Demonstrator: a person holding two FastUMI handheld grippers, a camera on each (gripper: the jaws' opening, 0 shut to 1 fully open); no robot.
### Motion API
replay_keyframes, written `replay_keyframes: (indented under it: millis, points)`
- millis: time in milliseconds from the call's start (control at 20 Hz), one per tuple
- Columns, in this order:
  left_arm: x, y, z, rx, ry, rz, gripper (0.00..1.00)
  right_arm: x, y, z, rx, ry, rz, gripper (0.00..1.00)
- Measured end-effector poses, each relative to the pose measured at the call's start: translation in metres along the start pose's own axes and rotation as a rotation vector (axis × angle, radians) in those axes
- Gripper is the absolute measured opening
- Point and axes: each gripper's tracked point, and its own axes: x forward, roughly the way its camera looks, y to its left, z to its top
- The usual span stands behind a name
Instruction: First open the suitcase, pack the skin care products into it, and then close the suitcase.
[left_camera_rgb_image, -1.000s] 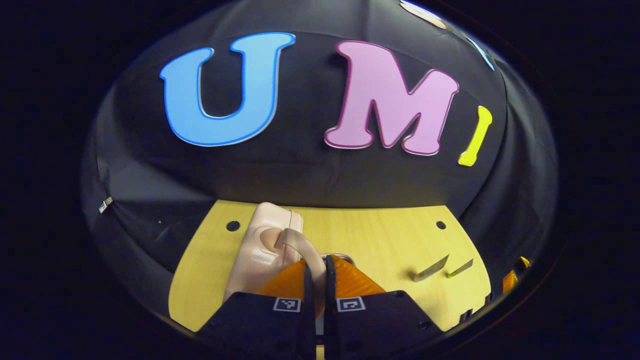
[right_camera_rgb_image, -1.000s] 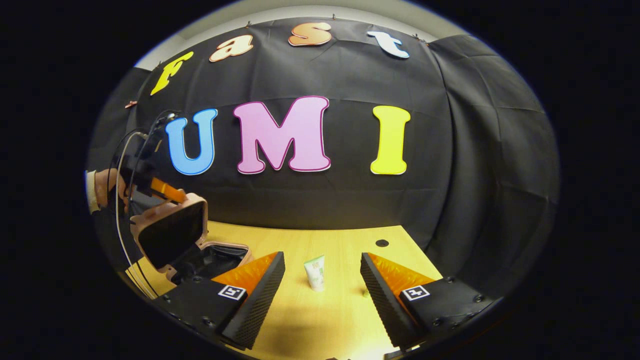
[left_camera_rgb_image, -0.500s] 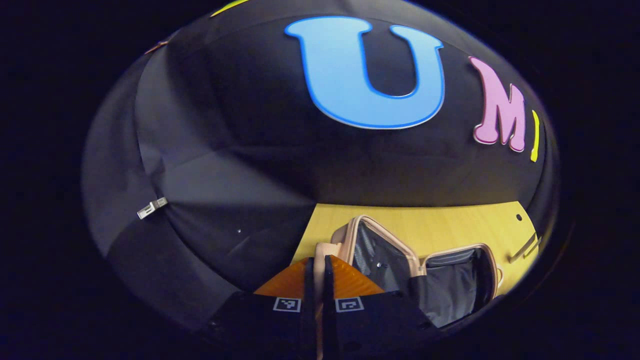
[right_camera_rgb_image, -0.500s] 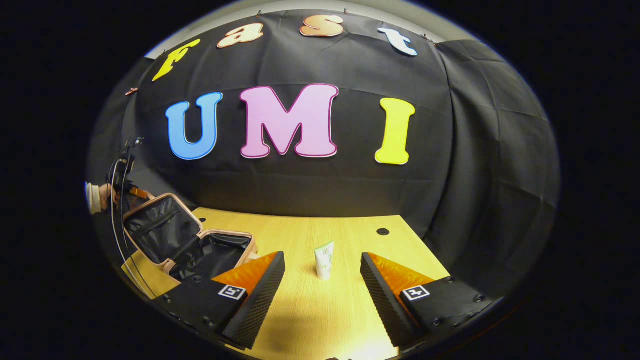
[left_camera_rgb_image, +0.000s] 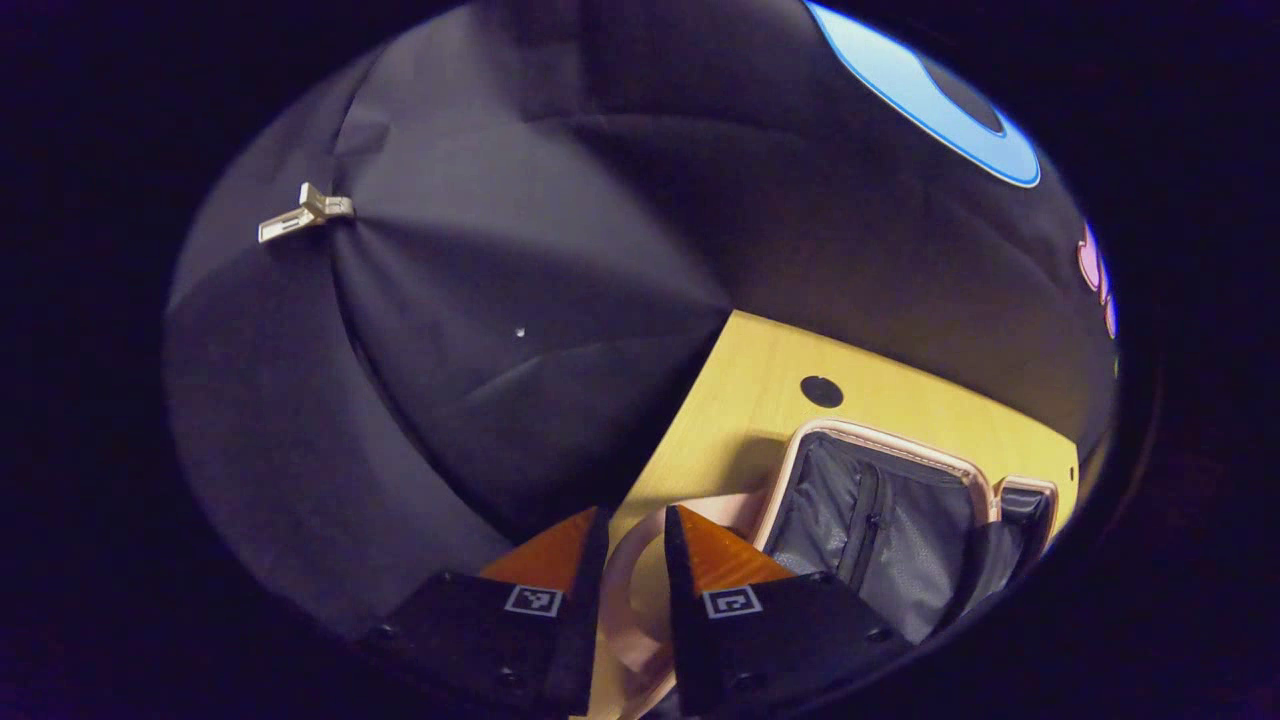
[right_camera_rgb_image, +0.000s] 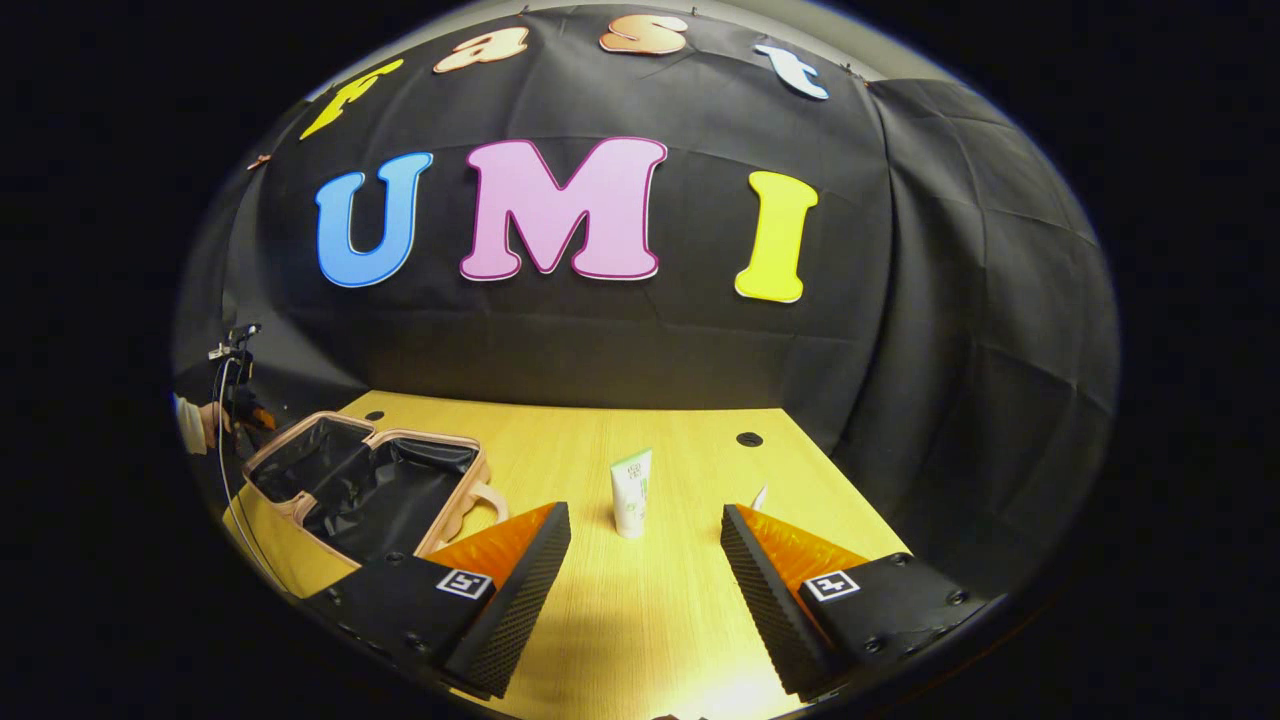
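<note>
The pink suitcase (right_camera_rgb_image: 455, 500) lies open flat at the table's left, both black-lined halves facing up. In the left gripper view its lid lining (left_camera_rgb_image: 880, 520) is at the lower right, and the pink handle (left_camera_rgb_image: 628, 575) curves between the fingers of my left gripper (left_camera_rgb_image: 630, 525), which stand a little apart. The left gripper (right_camera_rgb_image: 238, 400) and the hand holding it (right_camera_rgb_image: 190, 425) also appear at the suitcase's far left side. A white and green skin care tube (right_camera_rgb_image: 630, 490) stands upright mid-table, just ahead of my open right gripper (right_camera_rgb_image: 645, 511), which holds nothing.
The wooden table (right_camera_rgb_image: 650, 620) has round holes (right_camera_rgb_image: 749, 439) near its back edge. A small white item (right_camera_rgb_image: 760, 497) lies right of the tube, beside the right finger. Black cloth walls close the back and both sides.
The left gripper swung the lid from half raised down to flat, then parted its fingers off the handle. The right gripper's view dipped slightly; the tube stayed put.
</note>
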Motion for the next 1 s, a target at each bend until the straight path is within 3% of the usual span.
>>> replay_keyframes:
  millis: [150, 300, 400, 550, 800, 1000]
  points:
    - [-0.059, -0.024, 0.047, 0.051, -0.166, -0.002, 0.97, -0.001, -0.013, 0.009, -0.001, -0.032, -0.027, 0.96]
    - [-0.141, -0.079, 0.089, 0.079, -0.324, -0.066, 0.92, -0.003, -0.03, 0.017, 0.005, -0.049, -0.047, 0.97]
    - [-0.204, -0.122, 0.108, 0.122, -0.42, -0.113, 0.96, -0.003, -0.041, 0.019, 0.021, -0.05, -0.058, 0.97]
    - [-0.293, -0.186, 0.111, 0.137, -0.506, -0.18, 0.96, -0.003, -0.057, 0.018, 0.045, -0.044, -0.069, 0.97]
    - [-0.354, -0.33, 0.058, 0.091, -0.505, -0.324, 0.96, 0.009, -0.082, 0.01, 0.072, -0.035, -0.072, 0.97]
    - [-0.371, -0.45, -0.01, 0.109, -0.467, -0.515, 0.96, 0.033, -0.095, -0.01, 0.105, -0.001, -0.036, 0.97]
